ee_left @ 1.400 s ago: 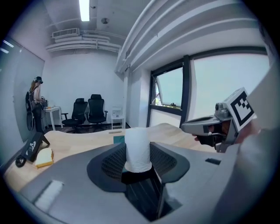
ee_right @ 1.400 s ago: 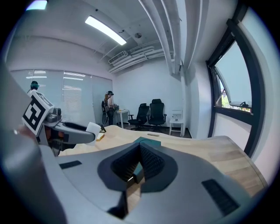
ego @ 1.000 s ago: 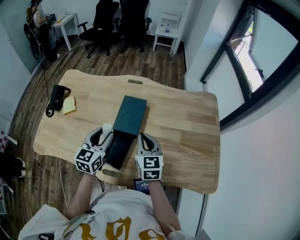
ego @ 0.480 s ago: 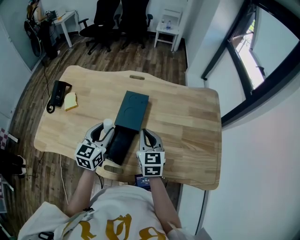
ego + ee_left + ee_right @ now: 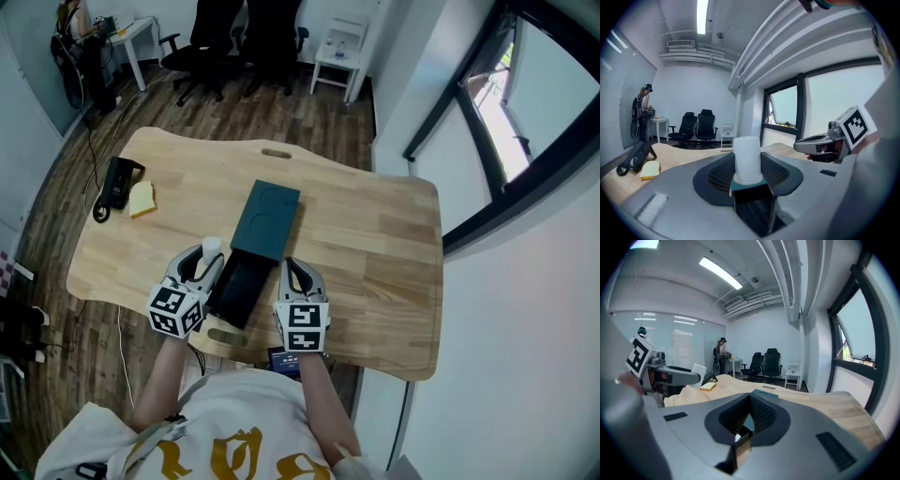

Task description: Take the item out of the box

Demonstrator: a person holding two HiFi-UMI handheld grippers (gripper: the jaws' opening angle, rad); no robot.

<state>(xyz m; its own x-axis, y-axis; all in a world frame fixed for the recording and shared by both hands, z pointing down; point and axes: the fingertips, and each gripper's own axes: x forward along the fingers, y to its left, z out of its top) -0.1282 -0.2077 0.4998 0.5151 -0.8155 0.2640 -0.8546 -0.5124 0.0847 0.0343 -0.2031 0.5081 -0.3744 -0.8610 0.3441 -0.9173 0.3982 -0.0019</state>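
The box [image 5: 266, 220] is slid open. The left hand-held gripper [image 5: 208, 257] pinches a white item [image 5: 747, 159] beside it; the right hand-held gripper [image 5: 291, 275] nips the box's edge. It looks almost done.

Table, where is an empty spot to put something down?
The biggest bare patch is the right side of the table, between the box and the right edge. A smaller one lies between the box and the yellow block. The near edge is crowded: the left gripper and right gripper flank the pulled-out tray.
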